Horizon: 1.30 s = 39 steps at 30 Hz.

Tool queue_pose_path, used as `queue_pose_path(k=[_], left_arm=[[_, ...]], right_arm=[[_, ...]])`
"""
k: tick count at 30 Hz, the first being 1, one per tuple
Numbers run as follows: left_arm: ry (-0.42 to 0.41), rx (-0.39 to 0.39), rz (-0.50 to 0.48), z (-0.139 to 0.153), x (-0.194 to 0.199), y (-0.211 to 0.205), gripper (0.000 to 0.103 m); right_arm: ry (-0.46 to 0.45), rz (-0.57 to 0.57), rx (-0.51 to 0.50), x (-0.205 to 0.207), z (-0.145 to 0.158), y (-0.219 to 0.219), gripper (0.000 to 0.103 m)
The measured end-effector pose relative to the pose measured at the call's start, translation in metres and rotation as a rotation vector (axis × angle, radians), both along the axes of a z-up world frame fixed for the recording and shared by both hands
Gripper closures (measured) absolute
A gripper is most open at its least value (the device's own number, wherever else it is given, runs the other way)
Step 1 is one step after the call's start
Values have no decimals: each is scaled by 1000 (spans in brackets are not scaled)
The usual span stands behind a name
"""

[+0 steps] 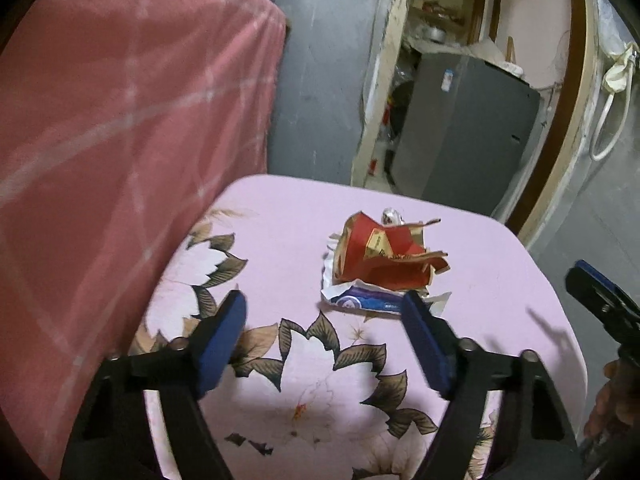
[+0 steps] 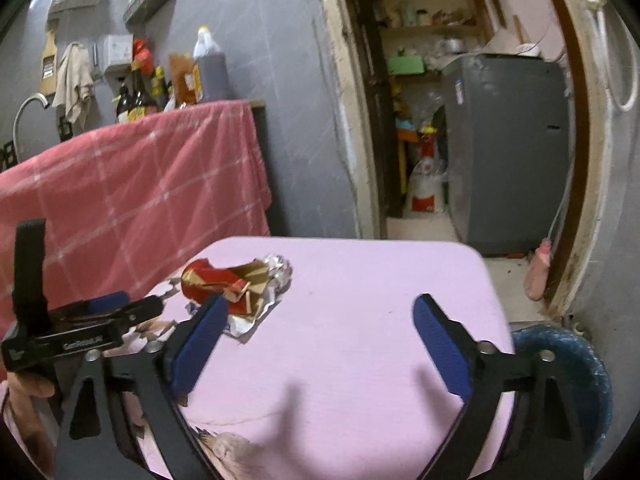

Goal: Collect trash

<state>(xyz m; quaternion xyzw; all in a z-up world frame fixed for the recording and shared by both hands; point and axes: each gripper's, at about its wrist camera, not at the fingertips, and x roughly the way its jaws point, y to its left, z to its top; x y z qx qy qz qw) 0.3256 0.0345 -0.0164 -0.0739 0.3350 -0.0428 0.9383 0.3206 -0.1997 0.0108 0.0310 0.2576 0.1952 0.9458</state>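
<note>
The tabletop (image 2: 360, 320) wears a pale pink cloth with big white flowers and brown leaves printed along the near side. On it sits the trash (image 1: 380, 264): a crumpled red and tan carton, a ball of foil (image 2: 278, 270) behind it, and a torn white and blue wrapper (image 1: 360, 300) under its near edge. The heap lies toward the far middle of the cloth, well in from the edges.

The left tongs (image 1: 324, 316) hang wide over the flowers, nothing between them; the right blue pad sits just in front of the wrapper's corner, whether touching I cannot tell. The right tongs (image 2: 320, 320) also stand wide and hold nothing, over bare pink cloth; in that view the left pad overlaps the near edge of the heap.

Beside the tabletop a pink checked cloth (image 2: 140, 184) drapes a counter, with dark bottles (image 2: 136, 100) and a large jug (image 2: 208, 64) on top, a tap (image 2: 28, 112) further along, and racks on the grey wall (image 2: 280, 80). Beyond, an open doorway shows shelves (image 2: 424, 8) and a grey fridge (image 2: 508, 148). A blue tub (image 2: 576, 368) stands on the floor past the table's right corner.
</note>
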Motion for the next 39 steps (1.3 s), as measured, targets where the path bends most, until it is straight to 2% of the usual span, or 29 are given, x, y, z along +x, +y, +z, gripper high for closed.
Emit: queue_pose_path(k=[9,16,27,32,35,37,39], left_arm=[[59,-47,-43,-6,9,10,61],[70,-52,-28,-1,6,18,61],[95,-76,41,-3,3,42,61],[99,-80,39,-3,3,43,61],[100,-80,32,-4,3,41,61],[99,-82,29,-4,3,41,61],[97,-87,24,-4,3,41,61]], right_arm=[[92,64,-1,21,-11,23,41],[120,134,-29,28,-15,51,49],[155,222,-104,46,-16,91,52],[170,258,-136,57,-22,102,64],[180,269,-132,61,-26,104,79],[178,269,-129,61,-27,103,94],[175,269,-109,61,-27,100,97]])
